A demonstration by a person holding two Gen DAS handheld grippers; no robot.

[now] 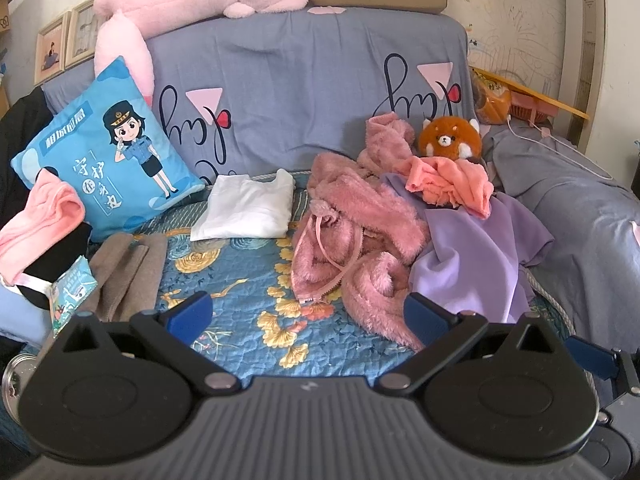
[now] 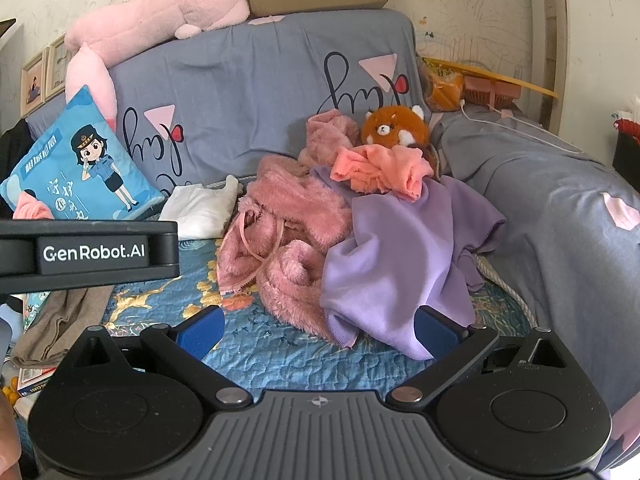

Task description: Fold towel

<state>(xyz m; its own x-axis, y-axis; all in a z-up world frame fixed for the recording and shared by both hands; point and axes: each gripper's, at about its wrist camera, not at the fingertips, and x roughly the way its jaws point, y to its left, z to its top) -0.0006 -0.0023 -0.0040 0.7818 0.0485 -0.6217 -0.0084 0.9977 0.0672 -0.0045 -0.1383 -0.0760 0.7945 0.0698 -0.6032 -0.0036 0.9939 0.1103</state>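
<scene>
A crumpled coral towel (image 1: pixel 452 180) (image 2: pixel 384 172) lies on top of a clothes pile on the sofa seat, just below a red panda plush (image 1: pixel 450 138) (image 2: pixel 394 126). Under it are a fuzzy pink garment (image 1: pixel 352 232) (image 2: pixel 280 232) and a purple garment (image 1: pixel 472 256) (image 2: pixel 400 260). My left gripper (image 1: pixel 306 316) is open over the blue floral quilt (image 1: pixel 240 300), short of the pile. My right gripper (image 2: pixel 318 330) is open too, its right finger beside the purple garment's hem. Neither gripper holds anything. The left gripper's body (image 2: pixel 88 248) shows at the left of the right wrist view.
A folded white cloth (image 1: pixel 248 208) (image 2: pixel 200 208) lies at the back of the seat beside a blue cartoon cushion (image 1: pixel 108 148) (image 2: pixel 80 160). A brown folded cloth (image 1: pixel 120 272), another pink cloth (image 1: pixel 40 216) and a small packet (image 1: pixel 72 288) sit at the left. The grey-covered armrest (image 2: pixel 560 200) rises at the right.
</scene>
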